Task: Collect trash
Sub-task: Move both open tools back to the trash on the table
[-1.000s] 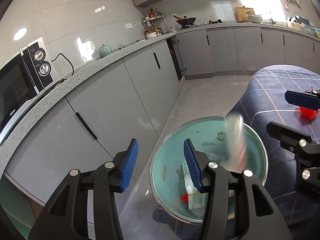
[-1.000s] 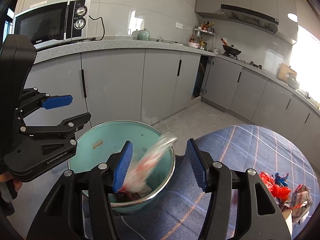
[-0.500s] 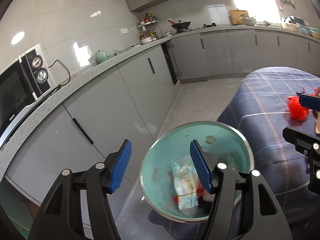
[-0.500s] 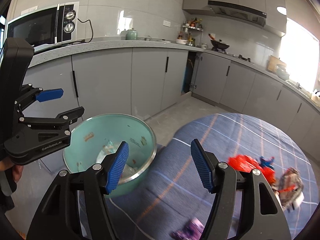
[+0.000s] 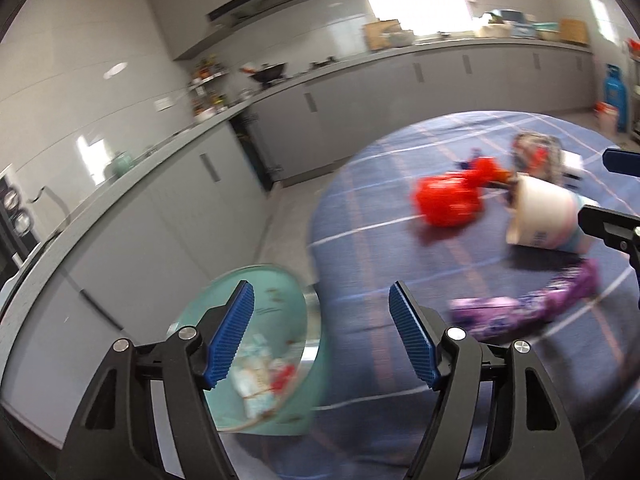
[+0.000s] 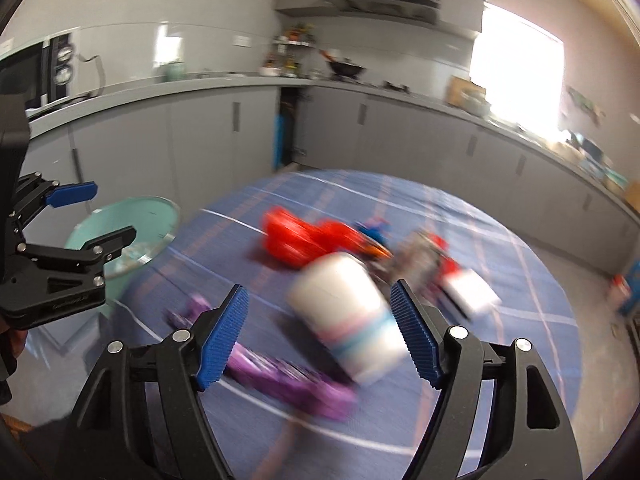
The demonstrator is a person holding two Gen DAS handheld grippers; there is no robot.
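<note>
A teal bin (image 5: 276, 312) stands by the round blue plaid table (image 5: 384, 248) and holds wrappers (image 5: 260, 380). On the table lie a tipped white paper cup (image 5: 540, 212), a red plastic bag (image 5: 448, 200), a purple wrapper (image 5: 528, 312) and a crumpled grey wrapper (image 5: 534, 152). My left gripper (image 5: 320, 336) is open and empty over the bin's rim. My right gripper (image 6: 320, 332) is open and empty, hovering over the cup (image 6: 348, 316), with the purple wrapper (image 6: 288, 376) below it. The red bag (image 6: 308, 236) and bin (image 6: 124, 224) show blurred.
Grey kitchen cabinets (image 5: 168, 208) and a counter run along the left and back walls. A microwave (image 6: 44, 76) sits on the counter. A blue gas cylinder (image 5: 612, 92) stands at the far right. A small white piece (image 6: 472, 292) lies by the grey wrapper.
Both grippers have swung right, from over the bin toward the table's trash. The wrapper that was falling a second ago now lies in the bin. Both grippers stay open.
</note>
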